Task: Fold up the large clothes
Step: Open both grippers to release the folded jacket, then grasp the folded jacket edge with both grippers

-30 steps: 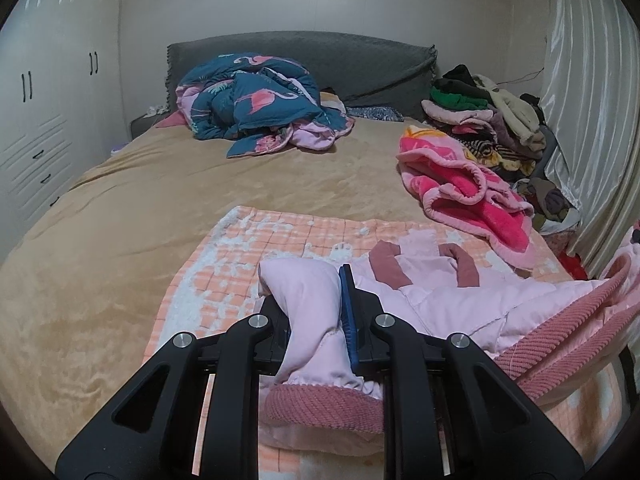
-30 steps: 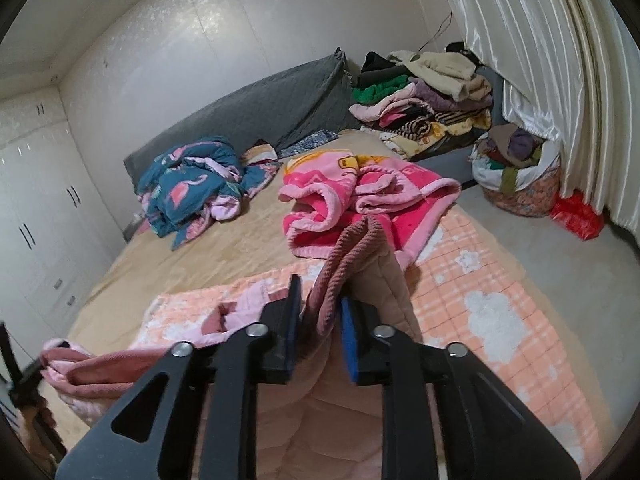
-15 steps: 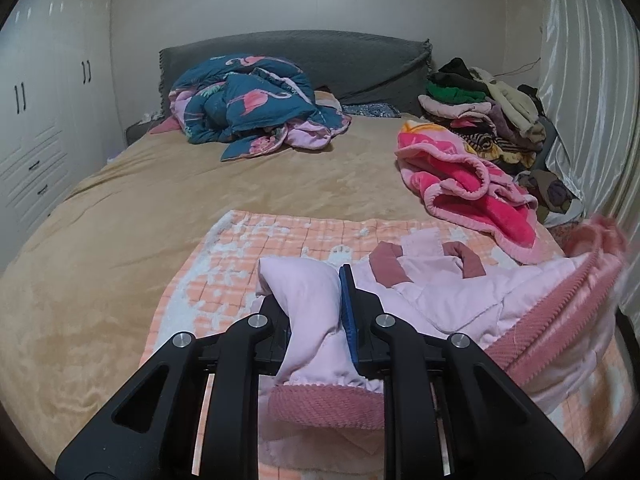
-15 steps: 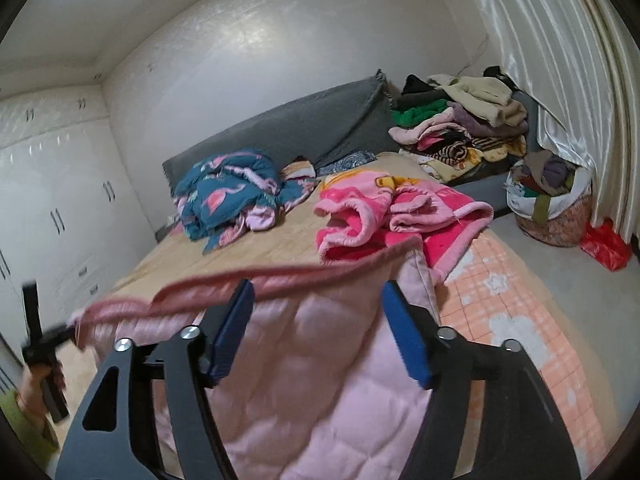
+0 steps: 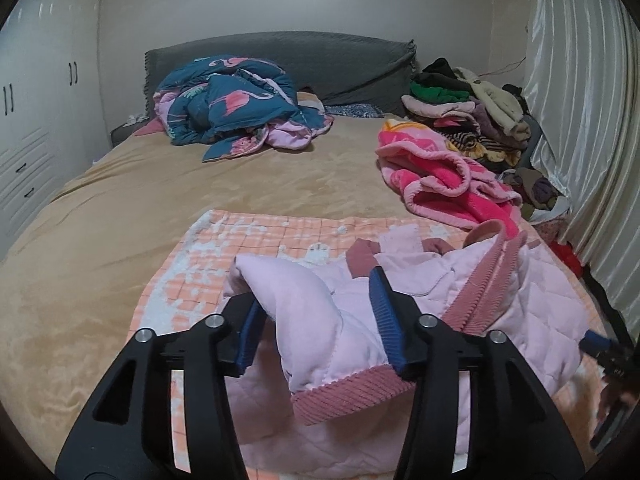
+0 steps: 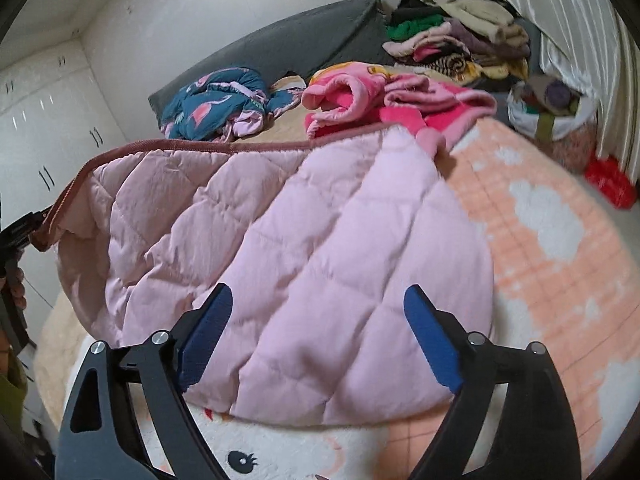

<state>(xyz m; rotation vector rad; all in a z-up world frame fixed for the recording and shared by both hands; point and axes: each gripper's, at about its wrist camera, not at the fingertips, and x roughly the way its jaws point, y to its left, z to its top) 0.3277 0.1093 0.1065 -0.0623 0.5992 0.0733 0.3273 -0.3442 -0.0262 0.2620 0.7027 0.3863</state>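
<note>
A pale pink quilted jacket with darker pink ribbed trim lies on the orange checked blanket. My left gripper is opening. A folded sleeve with its ribbed cuff stands loose between the jaws, and neither pad presses on it. In the right wrist view the jacket is spread quilted side up. My right gripper is opening wide just above its near edge, holding nothing. At the right edge of the left wrist view, one of its blue pads shows blurred.
The blanket lies on a tan bed. On the bed are a bright pink fleece garment, a teal flamingo quilt and stacked clothes. A white wardrobe stands left, a curtain right. A bag sits on the floor.
Both grippers went from shut on the jacket to open. The right one let go of the ribbed hem and sank, and the jacket's raised half dropped flat. The left one barely moved.
</note>
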